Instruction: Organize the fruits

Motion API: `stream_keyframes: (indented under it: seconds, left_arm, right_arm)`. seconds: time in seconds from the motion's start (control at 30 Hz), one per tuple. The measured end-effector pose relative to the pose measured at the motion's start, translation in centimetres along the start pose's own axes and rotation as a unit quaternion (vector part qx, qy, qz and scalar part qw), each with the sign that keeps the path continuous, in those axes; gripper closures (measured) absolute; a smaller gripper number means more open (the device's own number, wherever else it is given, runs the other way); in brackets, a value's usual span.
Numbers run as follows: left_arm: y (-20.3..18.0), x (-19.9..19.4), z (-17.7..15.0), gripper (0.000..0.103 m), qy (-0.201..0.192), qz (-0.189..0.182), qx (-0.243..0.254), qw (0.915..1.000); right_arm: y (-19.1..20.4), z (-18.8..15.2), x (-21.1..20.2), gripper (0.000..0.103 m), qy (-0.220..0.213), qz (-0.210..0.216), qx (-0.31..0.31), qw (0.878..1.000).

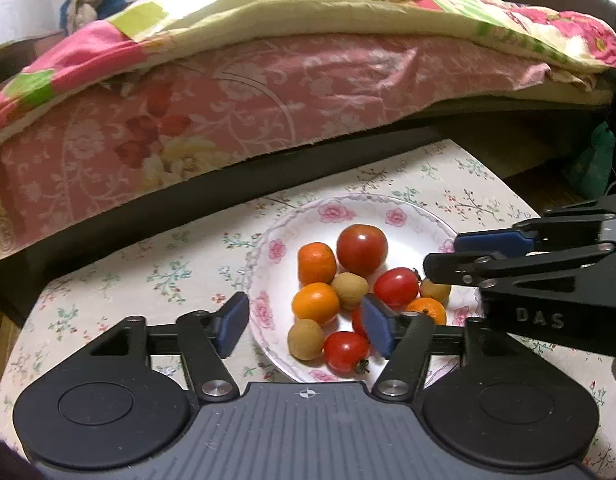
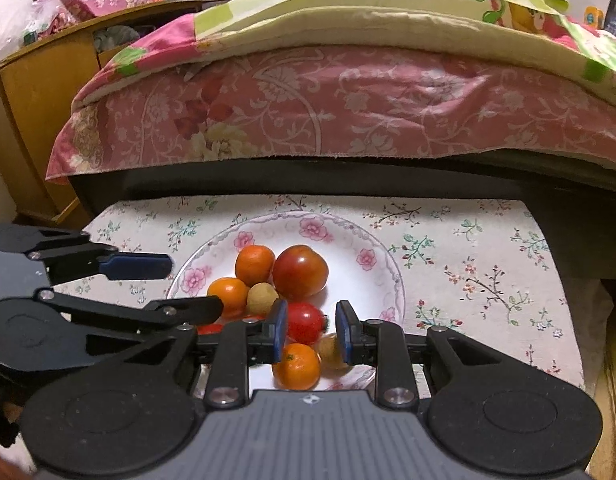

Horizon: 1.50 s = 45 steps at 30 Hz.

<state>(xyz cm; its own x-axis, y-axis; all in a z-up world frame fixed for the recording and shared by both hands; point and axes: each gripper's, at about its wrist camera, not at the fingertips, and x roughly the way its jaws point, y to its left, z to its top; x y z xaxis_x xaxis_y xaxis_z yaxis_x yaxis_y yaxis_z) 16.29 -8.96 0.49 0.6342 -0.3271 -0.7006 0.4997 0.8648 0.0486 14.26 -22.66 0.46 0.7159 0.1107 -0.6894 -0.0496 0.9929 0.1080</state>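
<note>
Right view alone shows wooden cabinet (image 2: 36, 92), tablecloth's (image 2: 467, 240) right end

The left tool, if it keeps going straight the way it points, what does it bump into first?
Probably the fruit on the plate: the left tool points down at the brown longan and small tomato nearest its open tips. Depth is hard to judge.

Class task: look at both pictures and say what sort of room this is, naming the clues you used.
Most likely a bedroom at home: a bed with a pink floral sheet and quilt, a wooden cabinet, and a flowered plate of fruit on a cloth-covered table.
</note>
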Motion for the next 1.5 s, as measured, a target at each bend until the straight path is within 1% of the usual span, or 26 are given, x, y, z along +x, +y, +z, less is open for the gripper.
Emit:
stream_keyframes:
  seconds: [0.03,0.13,0.27,0.33,0.4,0.47,0.53,0.67,0.77,0.87,0.97,1.1,1.23,1.33,1.43,1.5]
  left_arm:
    - [0.1,-0.3,0.0,0.026,-0.002,0.004,-0.003,1.0000]
    - [0.3,-1.2,-0.2,0.021,-0.009,0.009,-0.008,0.9999]
    - [0.6,-2.4,-0.6,0.018,-0.016,0.020,-0.018,0.9995]
    - [0.8,-3.0,-0.9,0.013,-0.019,0.026,-0.026,0.9991]
    - [1.0,-3.7,-1.2,0.011,-0.021,0.027,-0.035,0.9988]
    - [0.9,-4.4,-1.6,0.006,-0.024,0.029,-0.039,0.9985]
    - [0.5,-5.2,-2.0,0.000,-0.030,0.041,-0.039,0.9979]
    - [0.0,-6.8,-3.1,0.000,-0.037,0.049,-0.040,0.9973]
    - [-0.1,-7.7,-4.0,0.000,-0.034,0.052,-0.045,0.9970]
    - [-0.2,-8.6,-4.9,0.000,-0.033,0.051,-0.052,0.9968]
    - [-0.3,-9.7,-5.5,0.000,-0.040,0.051,-0.059,0.9962]
    - [-0.5,-11.3,-6.1,0.000,-0.049,0.049,-0.066,0.9954]
    - [-0.6,-12.5,-6.9,0.000,-0.050,0.037,-0.076,0.9952]
    - [-0.9,-12.9,-7.7,0.000,-0.042,0.043,-0.071,0.9957]
    - [-0.9,-13.4,-8.3,0.000,-0.033,0.029,-0.083,0.9956]
    - [-1.0,-13.8,-8.8,0.000,-0.031,0.031,-0.090,0.9950]
  right_arm:
    - [0.0,0.0,-0.3,0.076,-0.002,-0.001,0.001,1.000]
    - [0.2,0.1,-1.2,0.076,-0.008,-0.001,0.004,1.000]
    - [0.6,0.0,-2.4,0.075,-0.014,0.001,0.009,1.000]
    - [0.8,-0.3,-3.1,0.075,-0.017,0.001,0.013,1.000]
    - [1.0,-0.7,-3.9,0.075,-0.019,0.000,0.019,1.000]
    - [1.1,-1.2,-4.7,0.075,-0.018,0.002,0.026,0.999]
    - [1.3,-1.7,-5.4,0.075,-0.018,0.002,0.027,0.999]
    - [2.2,-3.0,-6.9,0.075,-0.013,0.006,0.031,0.999]
    - [2.7,-3.9,-8.1,0.074,-0.016,-0.004,0.028,0.999]
    - [2.6,-4.9,-9.2,0.070,-0.017,-0.007,0.042,0.999]
    - [2.6,-5.5,-10.0,0.069,-0.019,-0.008,0.052,0.998]
    - [2.9,-6.4,-11.2,0.069,-0.023,-0.003,0.065,0.998]
    - [3.6,-7.2,-12.3,0.069,-0.024,0.004,0.070,0.997]
    - [4.2,-7.9,-13.0,0.069,-0.026,0.008,0.073,0.997]
    - [4.5,-8.6,-13.7,0.069,-0.026,0.010,0.079,0.997]
    - [4.8,-9.1,-14.1,0.069,-0.025,0.010,0.082,0.996]
